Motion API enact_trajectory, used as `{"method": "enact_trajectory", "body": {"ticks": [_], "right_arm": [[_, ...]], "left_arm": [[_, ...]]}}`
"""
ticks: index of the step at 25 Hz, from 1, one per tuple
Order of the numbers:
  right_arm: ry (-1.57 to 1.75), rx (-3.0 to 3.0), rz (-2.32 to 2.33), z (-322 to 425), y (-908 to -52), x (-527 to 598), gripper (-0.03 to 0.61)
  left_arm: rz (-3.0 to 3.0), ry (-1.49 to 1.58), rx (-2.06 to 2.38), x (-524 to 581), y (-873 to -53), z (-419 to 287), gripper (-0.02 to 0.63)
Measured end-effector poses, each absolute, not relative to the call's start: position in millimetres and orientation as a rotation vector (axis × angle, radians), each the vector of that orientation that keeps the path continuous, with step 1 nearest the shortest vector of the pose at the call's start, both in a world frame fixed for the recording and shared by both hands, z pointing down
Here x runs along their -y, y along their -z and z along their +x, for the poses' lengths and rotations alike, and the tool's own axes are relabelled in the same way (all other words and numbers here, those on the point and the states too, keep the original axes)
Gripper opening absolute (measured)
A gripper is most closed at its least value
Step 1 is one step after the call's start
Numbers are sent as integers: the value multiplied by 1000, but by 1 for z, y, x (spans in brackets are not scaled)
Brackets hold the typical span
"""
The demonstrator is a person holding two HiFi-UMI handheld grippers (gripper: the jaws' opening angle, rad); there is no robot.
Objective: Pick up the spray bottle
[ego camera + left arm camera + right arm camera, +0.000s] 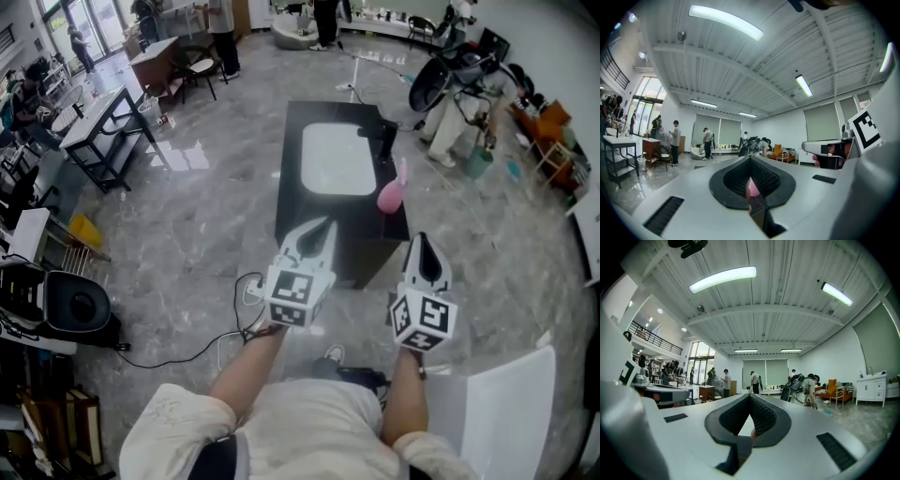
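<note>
A pink spray bottle (391,192) stands near the right edge of a black counter (292,192), beside a white sink basin (336,159). Both grippers hover in front of the counter, held level and pointing toward it, well short of the bottle. My left gripper (323,226) has its jaw tips together and holds nothing; in the left gripper view (750,159) a sliver of the pink bottle (753,188) shows through the gap below the tips. My right gripper (422,240) is shut and empty too, with its tips meeting in the right gripper view (750,396).
A black faucet (385,139) rises at the sink's right side, just behind the bottle. A black cable (202,349) trails over the marble floor at the left. A white board (506,412) leans at the lower right. Dark tables (105,131) stand at the far left, and people stand at the back.
</note>
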State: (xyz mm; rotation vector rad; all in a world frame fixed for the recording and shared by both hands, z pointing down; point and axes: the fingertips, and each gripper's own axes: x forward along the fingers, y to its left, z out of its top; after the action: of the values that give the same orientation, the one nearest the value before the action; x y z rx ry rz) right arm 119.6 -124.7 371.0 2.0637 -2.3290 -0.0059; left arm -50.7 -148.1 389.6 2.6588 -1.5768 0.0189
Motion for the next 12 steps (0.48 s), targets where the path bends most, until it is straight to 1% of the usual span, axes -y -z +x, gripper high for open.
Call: {"method": "enact_trajectory", "body": {"ticks": [12], "right_arm": [[23,2398,2011,175,-365,213,5]], "left_arm": [[2578,-27,1797,233,-380,24,2]]}}
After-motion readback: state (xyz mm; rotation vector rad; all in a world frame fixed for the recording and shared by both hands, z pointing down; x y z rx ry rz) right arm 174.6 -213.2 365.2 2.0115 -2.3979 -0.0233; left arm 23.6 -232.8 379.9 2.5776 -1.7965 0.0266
